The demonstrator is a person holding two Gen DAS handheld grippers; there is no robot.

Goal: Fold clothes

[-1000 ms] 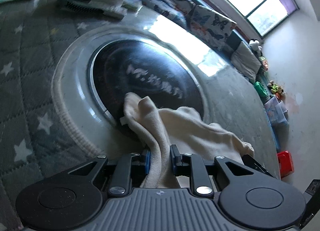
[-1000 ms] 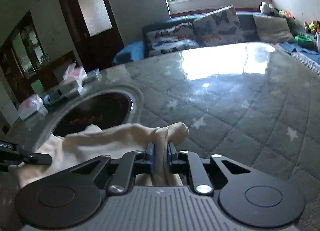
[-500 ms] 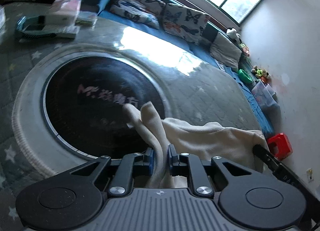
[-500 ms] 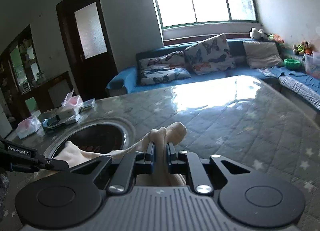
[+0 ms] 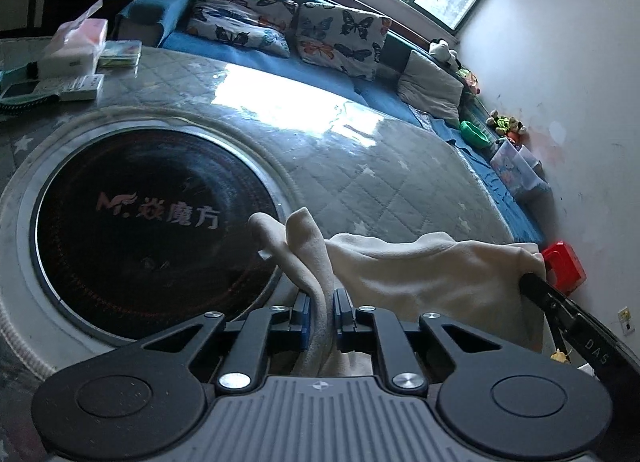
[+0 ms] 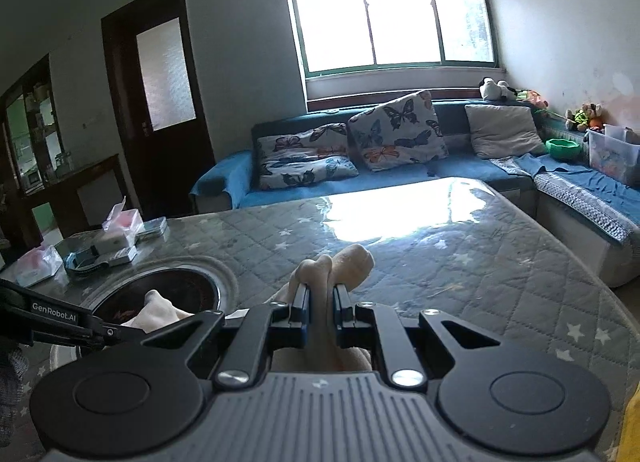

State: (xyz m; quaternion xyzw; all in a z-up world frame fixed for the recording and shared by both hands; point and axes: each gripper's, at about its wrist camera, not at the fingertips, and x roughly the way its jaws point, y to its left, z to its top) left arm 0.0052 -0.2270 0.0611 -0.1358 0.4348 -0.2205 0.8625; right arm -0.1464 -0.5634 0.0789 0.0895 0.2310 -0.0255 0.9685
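Note:
A cream garment (image 5: 420, 274) is held up between both grippers above the quilted grey table (image 5: 360, 166). My left gripper (image 5: 320, 306) is shut on one bunched edge of it, which sticks up past the fingers. My right gripper (image 6: 321, 302) is shut on another bunched edge (image 6: 344, 262). The cloth spans between them; the right gripper's finger shows at the right of the left wrist view (image 5: 560, 306), and the left gripper shows at the left of the right wrist view (image 6: 60, 318). The hanging part of the garment is hidden below the grippers.
A round black cooktop (image 5: 152, 218) with a pale ring is set in the table. Tissue boxes and small items (image 5: 76, 54) lie at the far left edge. A blue sofa with butterfly cushions (image 6: 396, 130) runs behind and to the right. A red stool (image 5: 564, 266) stands on the floor.
Both grippers have risen and tilted up with the garment, so the views show more of the room. The cloth now hangs stretched between them, higher above the table.

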